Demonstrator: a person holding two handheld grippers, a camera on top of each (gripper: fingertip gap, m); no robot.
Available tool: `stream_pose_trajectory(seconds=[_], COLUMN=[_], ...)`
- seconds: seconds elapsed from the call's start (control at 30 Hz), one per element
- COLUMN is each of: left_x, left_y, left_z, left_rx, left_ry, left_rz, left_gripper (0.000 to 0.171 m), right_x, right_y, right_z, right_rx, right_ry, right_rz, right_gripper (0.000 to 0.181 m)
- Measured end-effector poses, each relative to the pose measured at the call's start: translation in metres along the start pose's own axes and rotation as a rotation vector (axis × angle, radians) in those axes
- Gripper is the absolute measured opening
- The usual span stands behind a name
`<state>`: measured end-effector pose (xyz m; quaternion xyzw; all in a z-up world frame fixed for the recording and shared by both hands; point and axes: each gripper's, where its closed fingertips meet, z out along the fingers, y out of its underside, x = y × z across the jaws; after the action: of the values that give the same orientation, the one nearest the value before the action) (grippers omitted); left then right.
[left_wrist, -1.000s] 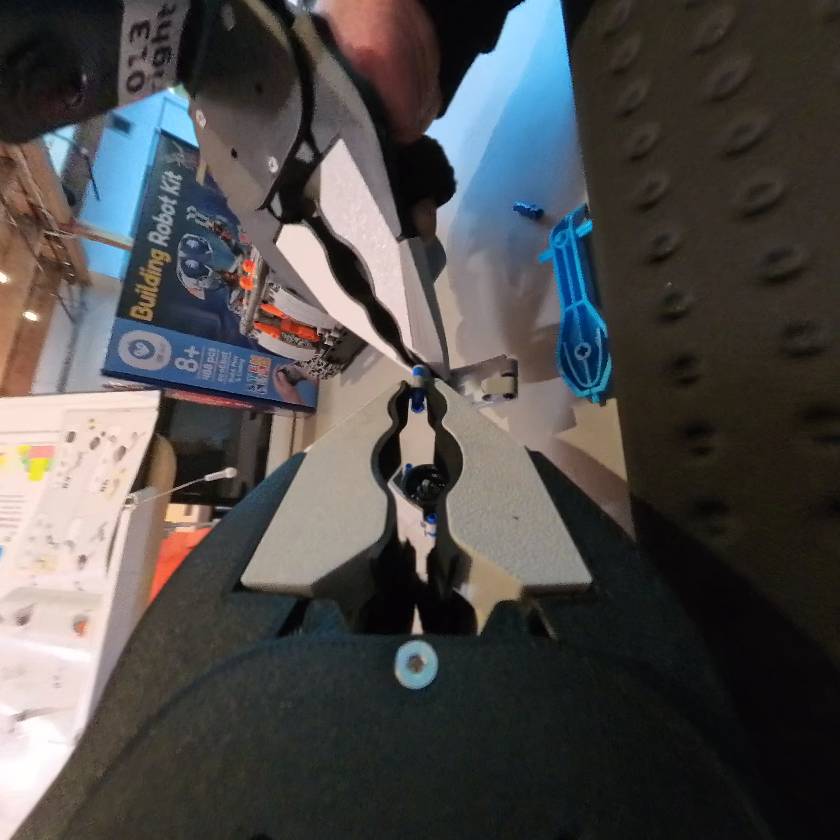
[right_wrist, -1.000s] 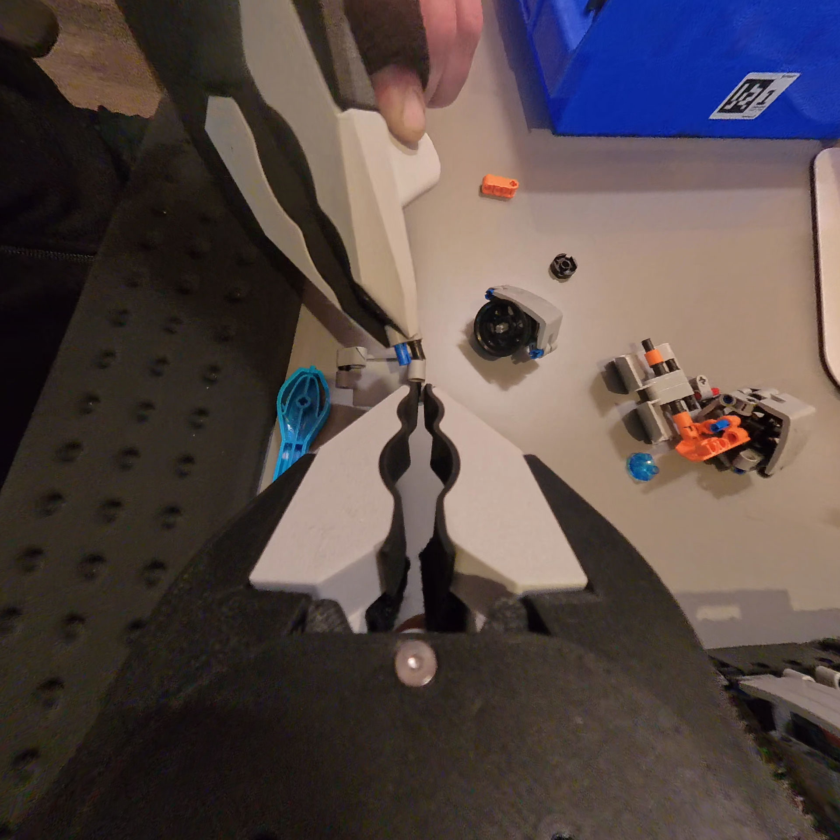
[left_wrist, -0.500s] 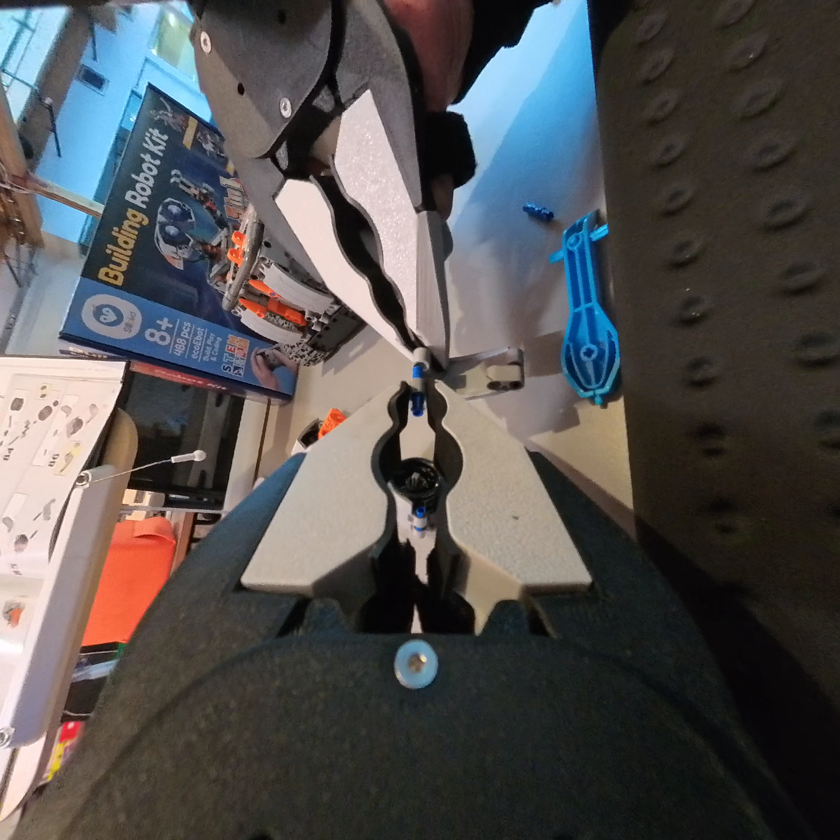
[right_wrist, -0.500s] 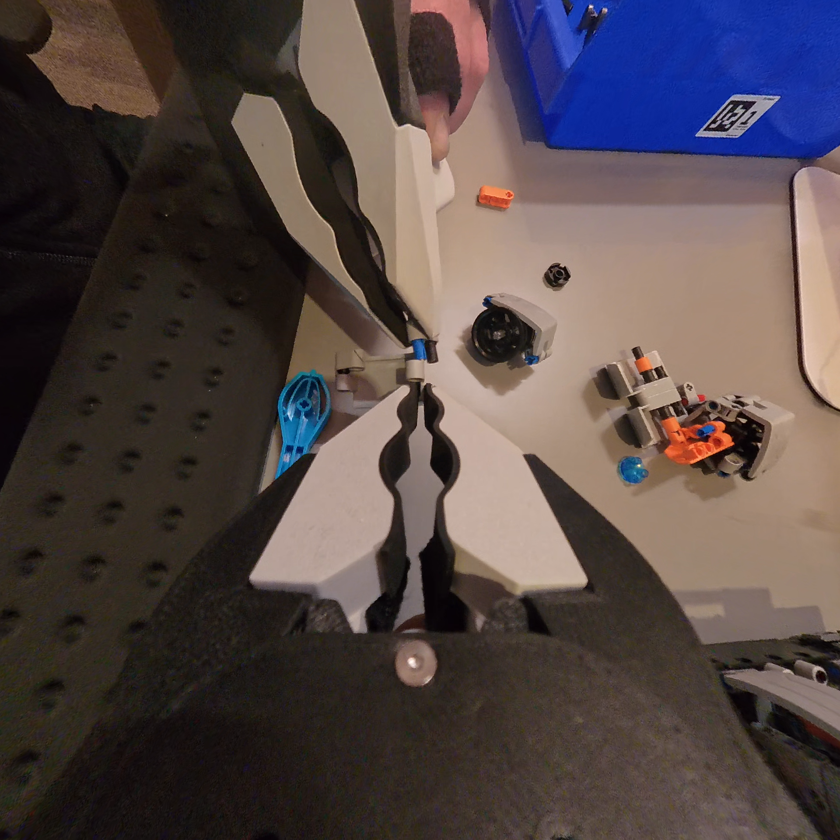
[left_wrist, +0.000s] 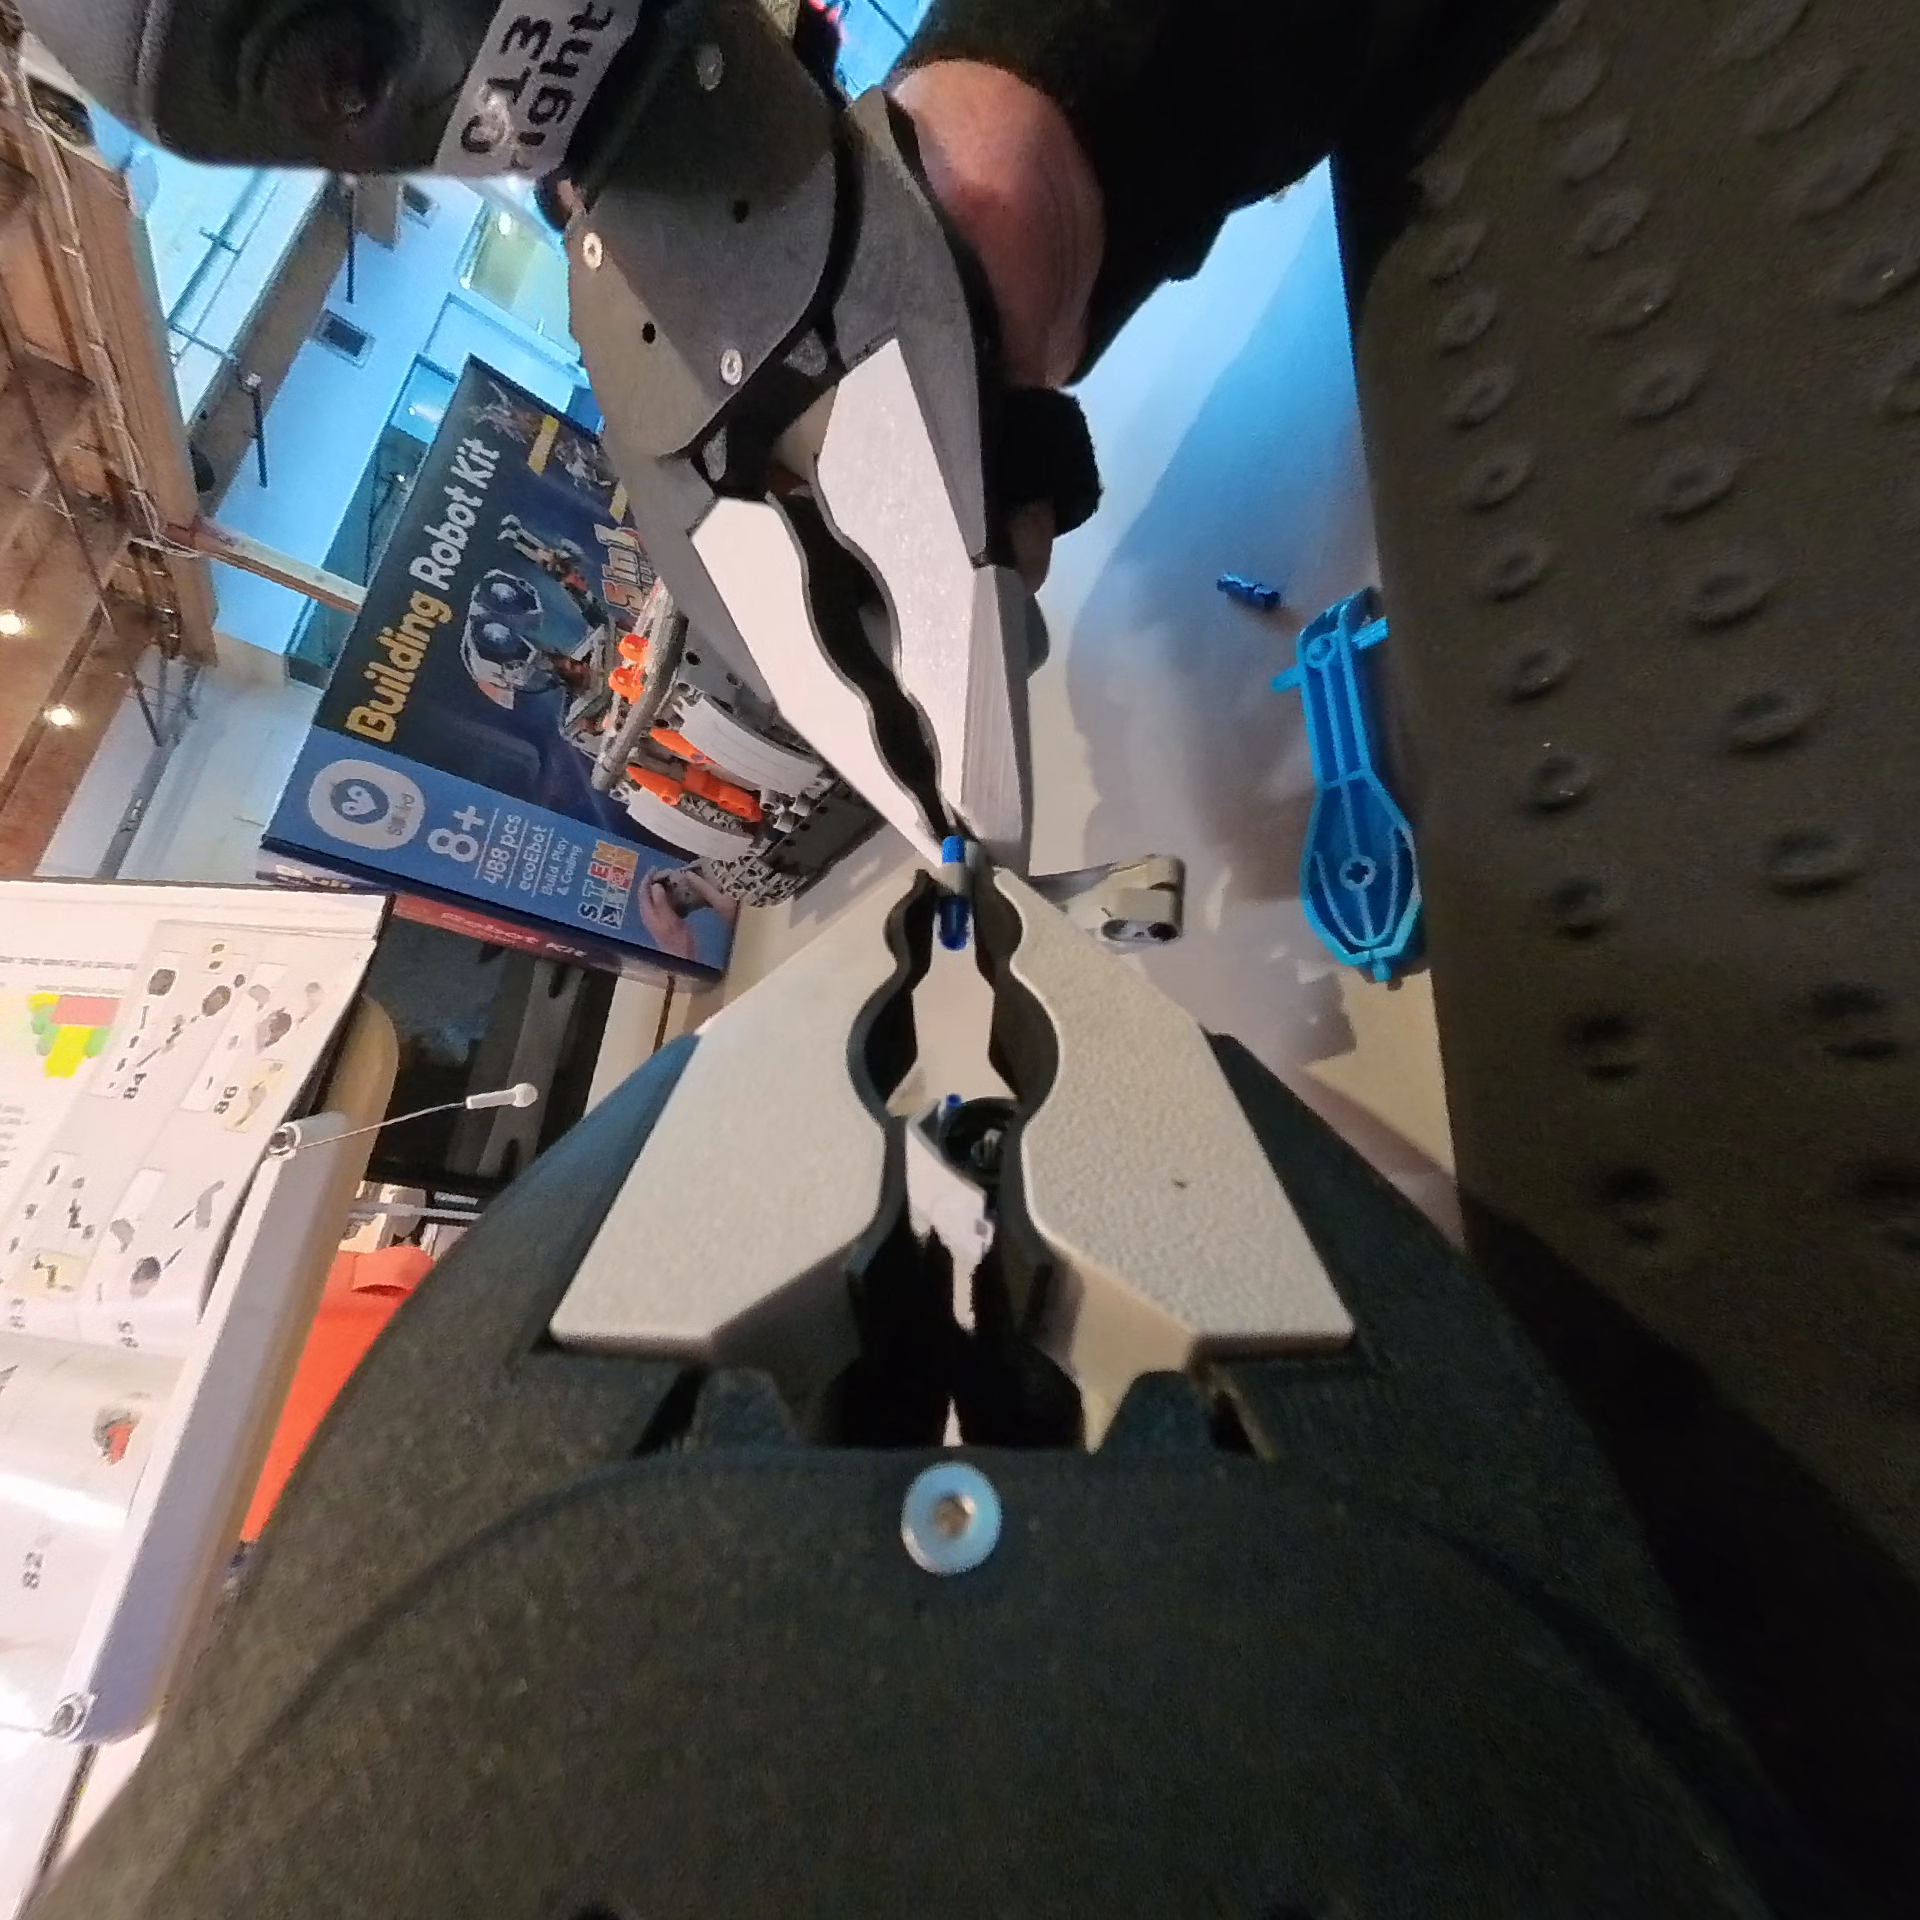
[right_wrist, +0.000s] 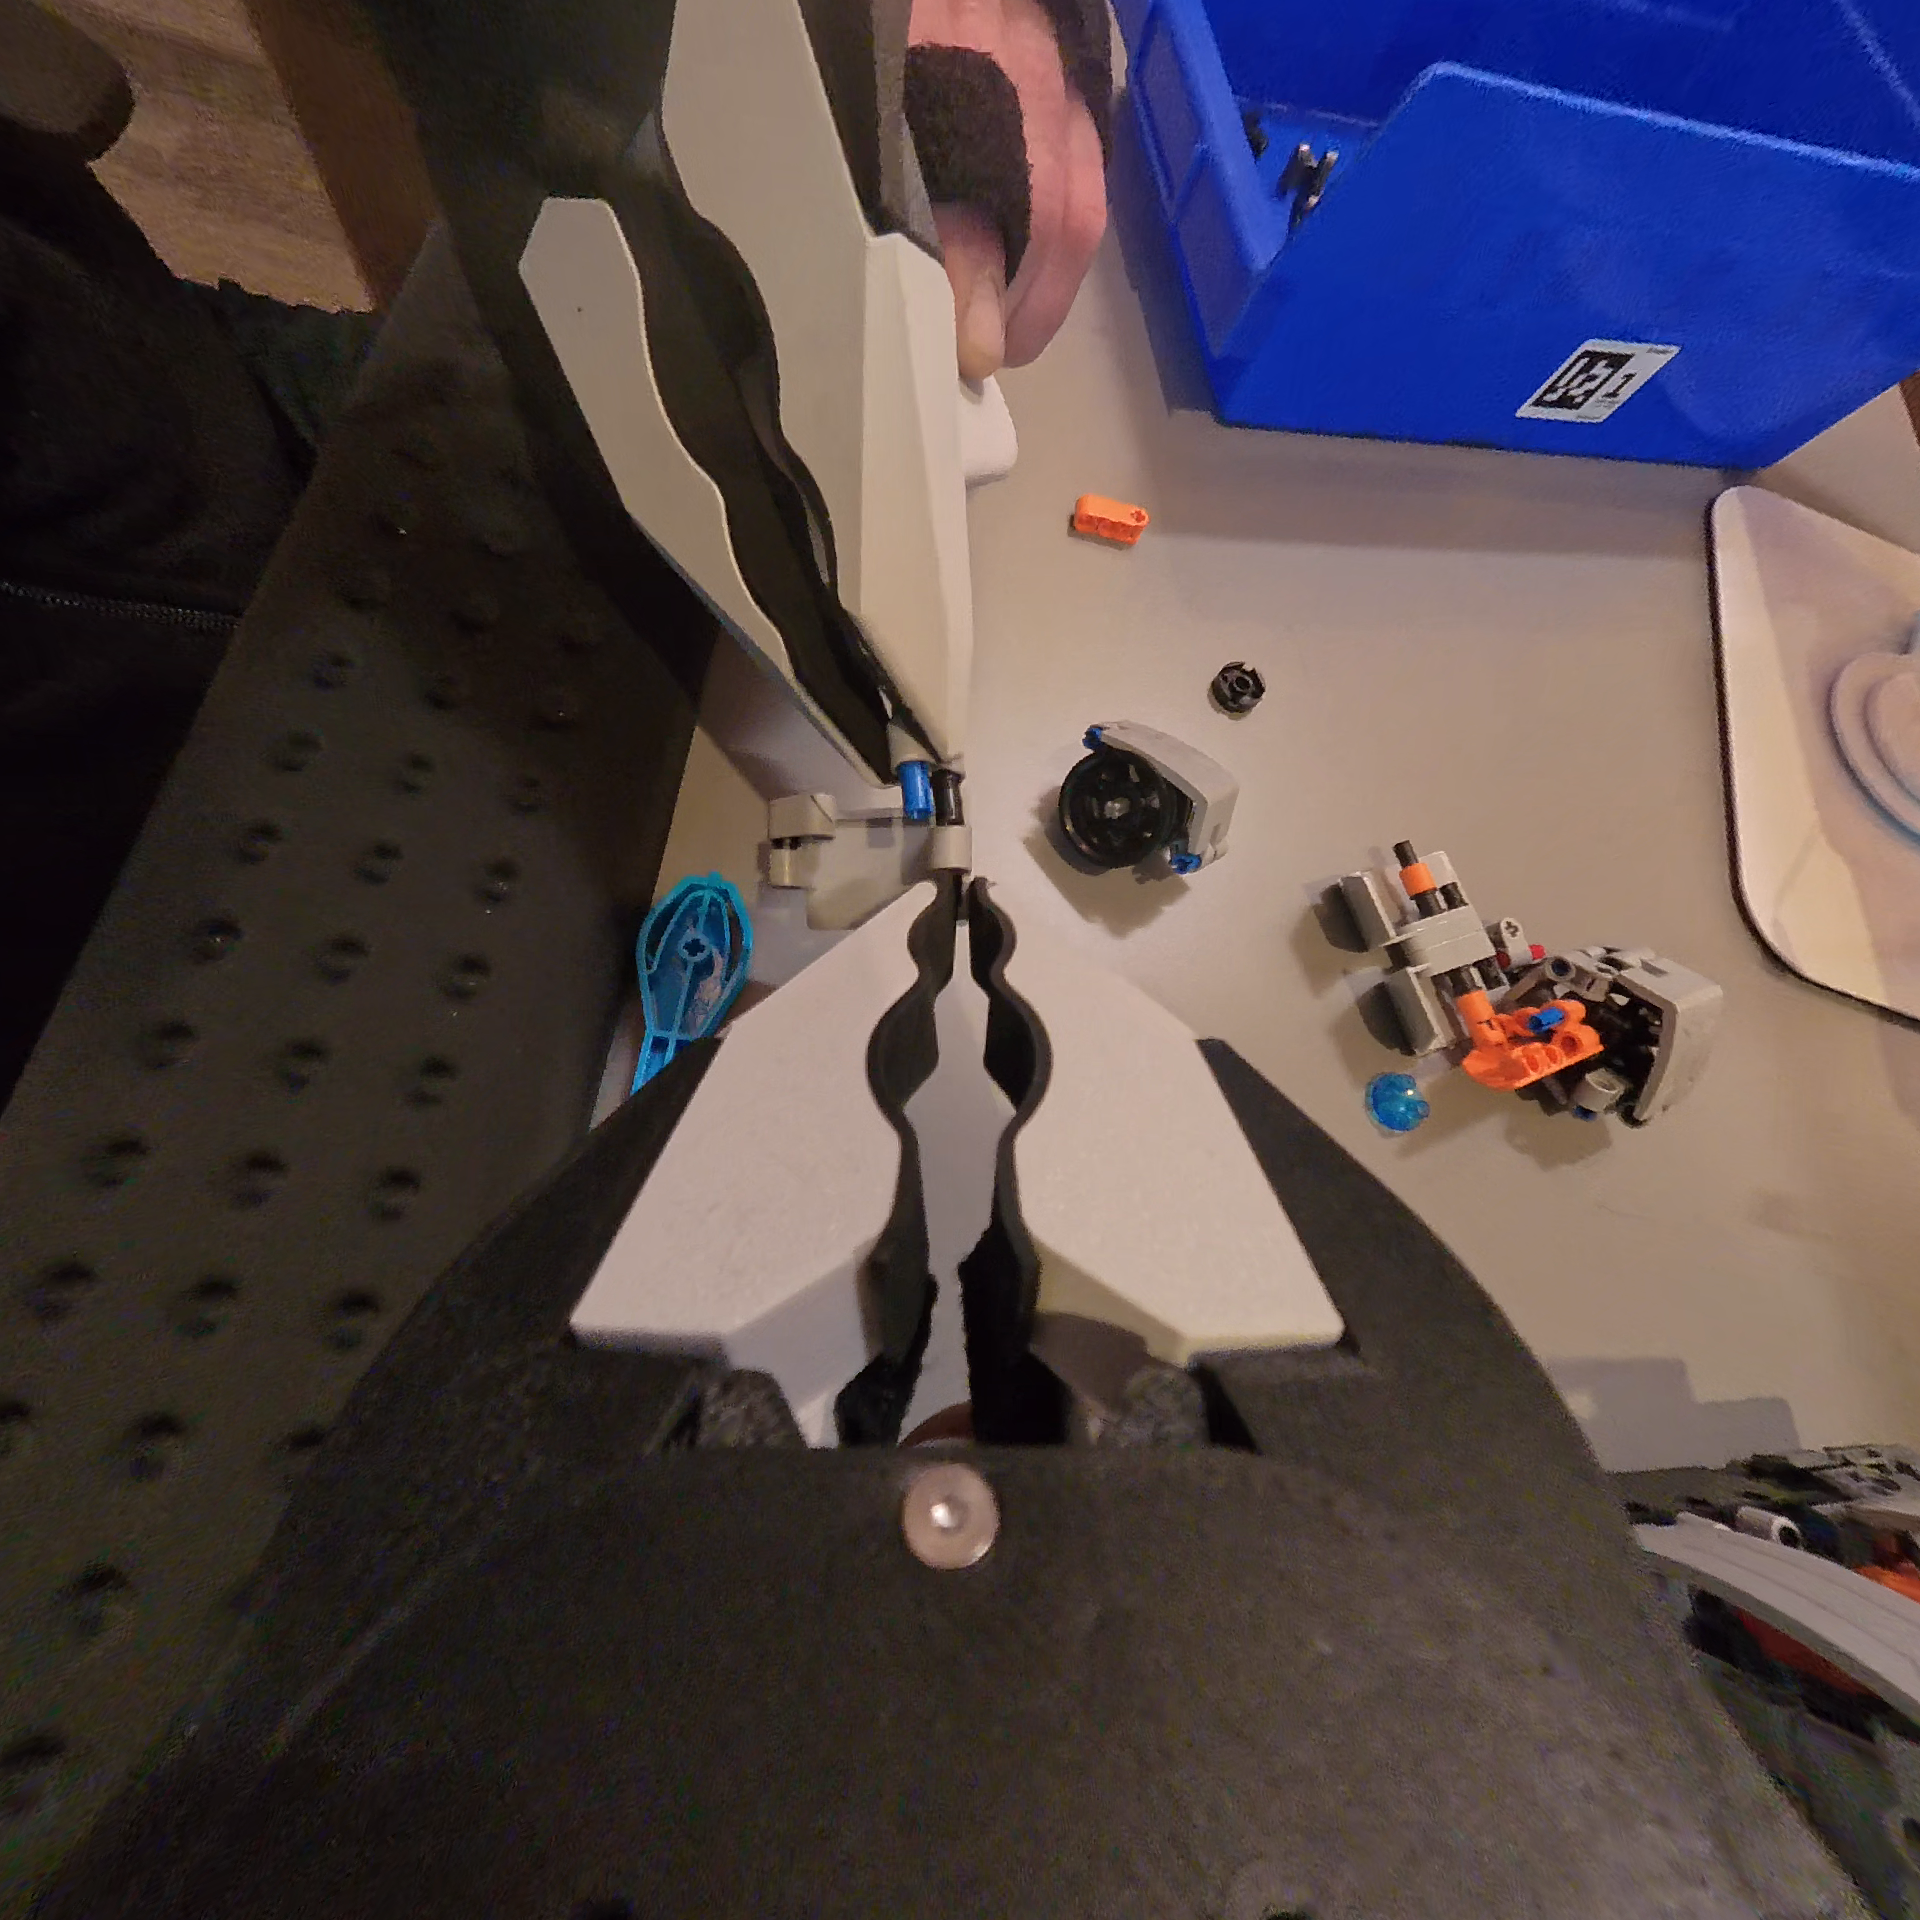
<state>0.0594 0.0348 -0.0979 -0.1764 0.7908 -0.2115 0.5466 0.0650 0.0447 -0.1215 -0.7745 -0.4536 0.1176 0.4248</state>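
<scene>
Left claw (left_wrist: 954, 894) pinches a small blue pin (left_wrist: 952, 906) at its tips. Right claw (right_wrist: 958, 894), nearly closed, grips a grey connector (right_wrist: 948, 844) above the counter (right_wrist: 1351, 623). Misaligned tips risk flicking the pin loose.

Wheel part (right_wrist: 1143, 805) left of built assembly (right_wrist: 1507, 997), bin (right_wrist: 1558, 229) behind, tray (right_wrist: 1808, 748) perhaps right
</scene>
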Motion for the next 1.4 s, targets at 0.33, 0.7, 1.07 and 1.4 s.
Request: stream_pose_trajectory(seconds=[0.33, 0.7, 1.07, 1.4], left_x=[0.0, -0.002, -0.002, 0.01], left_y=[-0.002, -0.014, -0.023, -0.011], left_z=[-0.002, -0.009, -0.014, -0.006], left_rx=[0.018, 0.12, 0.214, 0.174], left_ry=[0.0, 0.061, 0.151, 0.264], left_rz=[0.034, -0.089, -0.237, -0.327], left_gripper=[0.005, 0.005, 0.005, 0.006], right_x=[0.0, -0.005, -0.01, -0.01], right_y=[-0.004, -0.014, -0.02, -0.005], right_z=[-0.001, -0.006, -0.008, -0.001], right_rx=[0.002, 0.045, 0.067, 0.002], right_ry=[0.029, 0.042, 0.052, 0.007], right_rz=[-0.043, -0.134, -0.201, -0.149], right_gripper=[0.0, 0.0, 0.0, 0.0])
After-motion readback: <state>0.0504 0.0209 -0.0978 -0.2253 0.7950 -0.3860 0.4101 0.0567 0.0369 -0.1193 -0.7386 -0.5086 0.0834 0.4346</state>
